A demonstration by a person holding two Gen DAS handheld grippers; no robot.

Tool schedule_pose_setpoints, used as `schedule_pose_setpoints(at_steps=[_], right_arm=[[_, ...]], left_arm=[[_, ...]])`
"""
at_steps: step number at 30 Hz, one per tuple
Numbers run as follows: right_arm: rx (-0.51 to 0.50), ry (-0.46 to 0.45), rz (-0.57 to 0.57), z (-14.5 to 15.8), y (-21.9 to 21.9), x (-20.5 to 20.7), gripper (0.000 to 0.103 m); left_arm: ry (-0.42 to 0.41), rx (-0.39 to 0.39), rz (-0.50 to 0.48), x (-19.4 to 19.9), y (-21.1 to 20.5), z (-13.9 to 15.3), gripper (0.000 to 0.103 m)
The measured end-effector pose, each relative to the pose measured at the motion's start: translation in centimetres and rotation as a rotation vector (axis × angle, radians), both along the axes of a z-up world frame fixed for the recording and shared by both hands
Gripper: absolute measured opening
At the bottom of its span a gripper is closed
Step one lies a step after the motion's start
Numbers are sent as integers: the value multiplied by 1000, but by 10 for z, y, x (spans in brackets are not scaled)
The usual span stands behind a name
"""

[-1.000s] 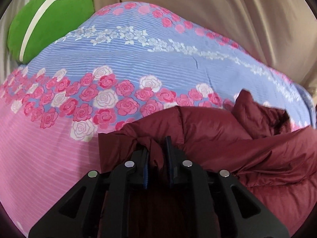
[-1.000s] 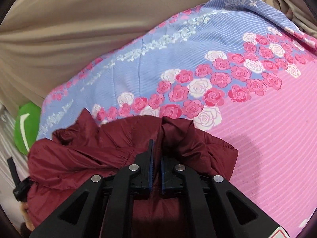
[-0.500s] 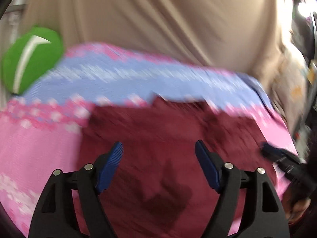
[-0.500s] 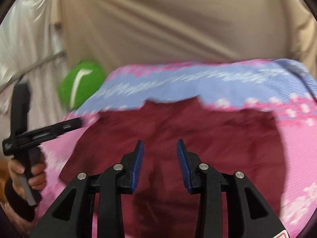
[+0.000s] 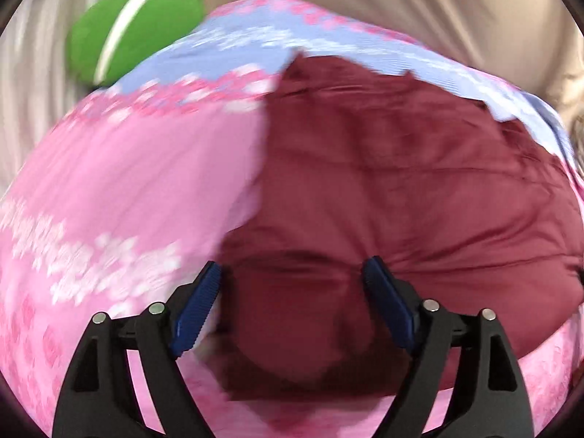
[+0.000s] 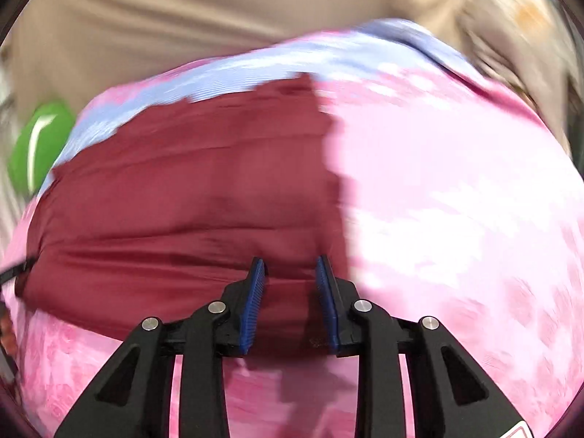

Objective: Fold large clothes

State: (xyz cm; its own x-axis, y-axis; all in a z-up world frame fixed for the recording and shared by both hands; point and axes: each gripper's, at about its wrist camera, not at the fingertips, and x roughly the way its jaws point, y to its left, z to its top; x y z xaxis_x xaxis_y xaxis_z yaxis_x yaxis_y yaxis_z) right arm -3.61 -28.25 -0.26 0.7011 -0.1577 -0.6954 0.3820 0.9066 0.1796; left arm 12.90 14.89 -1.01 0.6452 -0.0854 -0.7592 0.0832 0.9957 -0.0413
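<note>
Jacket (image 5: 401,182), maroon and puffy, lies flat on the bed (image 5: 127,182), its long axis running crosswise between the two claws. The left claw (image 5: 292,292) hangs over its near left corner, jaws wide and opening, nothing gripped. The right claw (image 6: 288,284) hangs over the near right corner, jaws narrowly apart and closing, with nothing pinched. Quilted seams cross the smooth top layer.

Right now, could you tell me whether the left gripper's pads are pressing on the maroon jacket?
Apart. In the left wrist view, the left gripper is opening wide above the maroon jacket, and no fabric is pinched by either blue pad.
</note>
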Motion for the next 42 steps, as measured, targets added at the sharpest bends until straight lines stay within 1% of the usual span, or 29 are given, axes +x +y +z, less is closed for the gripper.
schedule_pose_setpoints(at_steps=[1,2,4,8,10,11,12,13,15,17,19,21,22,23,24,25,26,28,29,31,32,33,34,35,36,37,38,40,42], right_arm=[[16,10,-41,-2,-10,-6,50],[45,4,-65,-3,-19,-12,52],[77,-16,-76,2,-27,-15,51],[67,-89,-65,35,-29,-1,52],[87,-133,-31,56,-32,21,55],[94,-144,-12,61,-34,32,61],[101,-156,12,67,-37,48,65],[103,-161,15,70,-41,63,71],[124,-154,4,71,-55,88,77],[183,-135,-18,65,-69,112,79],[255,-105,-19,55,-83,139,79],[290,-88,-21,45,-86,158,79],[291,-71,-23,41,-87,167,77],[278,-52,-22,37,-86,176,59],[253,-35,4,34,-80,185,40],[228,-19,25,34,-75,192,8],[206,-27,50,38,-68,196,6],[195,-173,98,62,-61,181,4],[188,-276,121,80,-57,166,4],[172,-384,126,97,-57,147,4],[133,-388,89,97,-58,144,4],[97,-342,55,91,-61,151,4],[76,-256,29,75,-67,166,3],[93,-188,17,58,-72,177,3],[144,-77,8,29,-79,194,3],[181,-17,6,9,-82,203,3],[226,-8,4,-2,-85,206,3],[216,6,-6,4,-85,205,3],[184,16,-26,12,-81,200,5]], left_arm=[[9,-24,6,-1,7,-1,80],[23,-61,14,-2,14,0,80],[24,-96,24,0,19,9,77],[-78,-84,14,11,15,49,78],[-124,-105,-5,28,11,68,88],[-137,-115,-2,38,10,75,94],[-145,-127,-5,52,8,80,94],[-143,-140,-9,68,7,82,94],[-114,-166,-13,101,5,81,94],[-97,-188,14,126,4,74,96],[-33,-186,19,158,-2,60,95],[14,-200,9,176,-8,49,93],[30,-199,14,181,-9,43,79],[47,-197,10,185,-13,39,58],[61,-202,2,188,-16,37,51],[59,-207,9,189,-17,37,30],[45,-208,25,187,-17,39,4],[-19,-240,37,178,-11,55,4],[-60,-249,38,171,-8,66,3],[-98,-236,46,164,-3,77,3],[-99,-227,56,166,-1,76,3],[-80,-201,70,171,-1,68,3],[-55,-182,74,177,-2,58,3],[-18,-165,80,184,-3,43,3],[27,-142,88,193,-6,23,3],[40,-138,88,196,-8,10,3],[6,-112,95,194,-11,11,3],[5,-77,100,196,-15,11,4],[8,-68,104,197,-15,12,6]])
